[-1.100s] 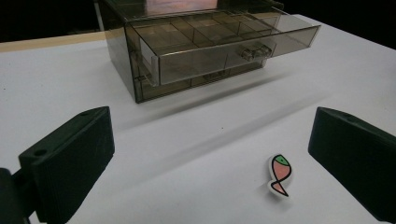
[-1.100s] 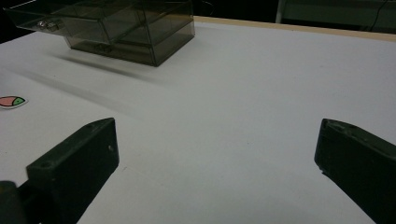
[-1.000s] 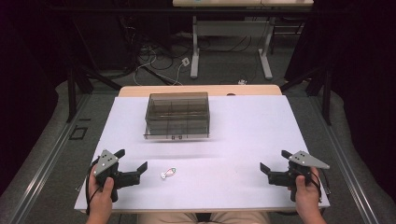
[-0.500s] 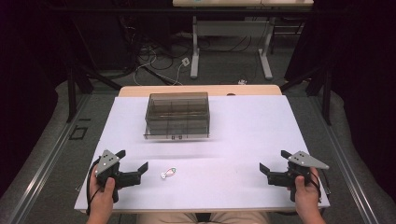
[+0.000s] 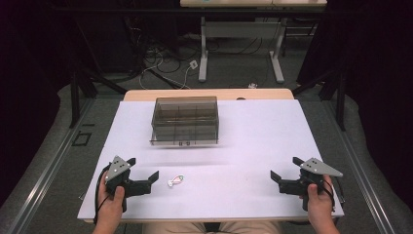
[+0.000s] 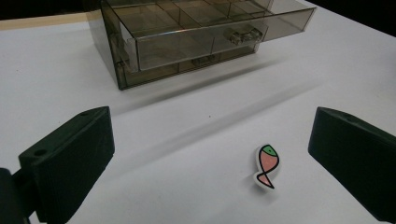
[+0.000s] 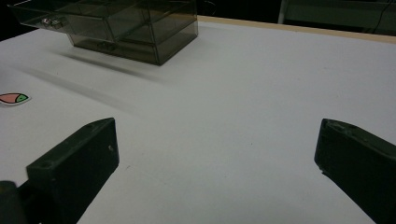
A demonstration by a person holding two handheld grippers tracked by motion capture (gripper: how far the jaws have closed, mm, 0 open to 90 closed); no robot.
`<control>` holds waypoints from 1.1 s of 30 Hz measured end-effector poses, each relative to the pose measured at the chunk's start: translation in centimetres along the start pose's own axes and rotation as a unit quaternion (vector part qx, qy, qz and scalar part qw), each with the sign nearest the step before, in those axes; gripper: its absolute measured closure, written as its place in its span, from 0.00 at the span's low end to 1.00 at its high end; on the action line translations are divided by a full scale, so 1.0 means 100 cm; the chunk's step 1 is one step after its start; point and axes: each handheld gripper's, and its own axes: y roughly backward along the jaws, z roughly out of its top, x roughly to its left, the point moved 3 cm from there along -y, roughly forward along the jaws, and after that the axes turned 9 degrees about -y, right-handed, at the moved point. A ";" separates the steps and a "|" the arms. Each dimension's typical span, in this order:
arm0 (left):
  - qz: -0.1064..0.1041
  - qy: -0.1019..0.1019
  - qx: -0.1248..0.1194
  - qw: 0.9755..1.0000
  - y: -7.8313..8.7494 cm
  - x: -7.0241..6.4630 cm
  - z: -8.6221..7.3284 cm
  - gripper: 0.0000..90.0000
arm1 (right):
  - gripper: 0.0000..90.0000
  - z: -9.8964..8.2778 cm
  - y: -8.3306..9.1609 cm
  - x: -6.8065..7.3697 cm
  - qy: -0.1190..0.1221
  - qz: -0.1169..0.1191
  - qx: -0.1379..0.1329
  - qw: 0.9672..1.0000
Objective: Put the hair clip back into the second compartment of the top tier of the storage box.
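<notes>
Ok, from my end, left to right: left gripper (image 5: 144,176) sits at the near-left of the white table (image 5: 253,131), held in the person's left hand (image 5: 111,204), jaws spread wide with nothing between them. Just to its right lies the fish sticker (image 5: 176,181) — small, pink body with a green head, flat on the table, not touched by either jaw. In the left gripper view the fish sticker (image 6: 266,166) is ahead between the jaws, nearer the right one. Behind it, mid-table, stands the smoky clear drawer box (image 5: 184,120), its upper drawer (image 6: 205,28) pulled partly out. Far right, well apart from the sticker — right gripper (image 5: 286,171) in the right hand (image 5: 319,200), jaws also wide, empty, pointing left.
</notes>
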 end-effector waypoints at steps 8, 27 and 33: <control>-0.004 -0.007 0.021 1.000 -0.008 -0.007 0.000 0.01 | 0.00 -0.001 -0.001 0.001 -0.003 0.001 -0.001 1.000; -0.020 -0.018 0.080 0.996 -0.030 -0.020 -0.006 0.00 | 0.00 -0.002 -0.002 0.002 0.002 0.001 0.003 1.000; -0.016 -0.013 0.085 0.996 -0.035 -0.022 -0.005 0.00 | 0.00 -0.002 -0.002 0.003 0.000 0.001 0.006 1.000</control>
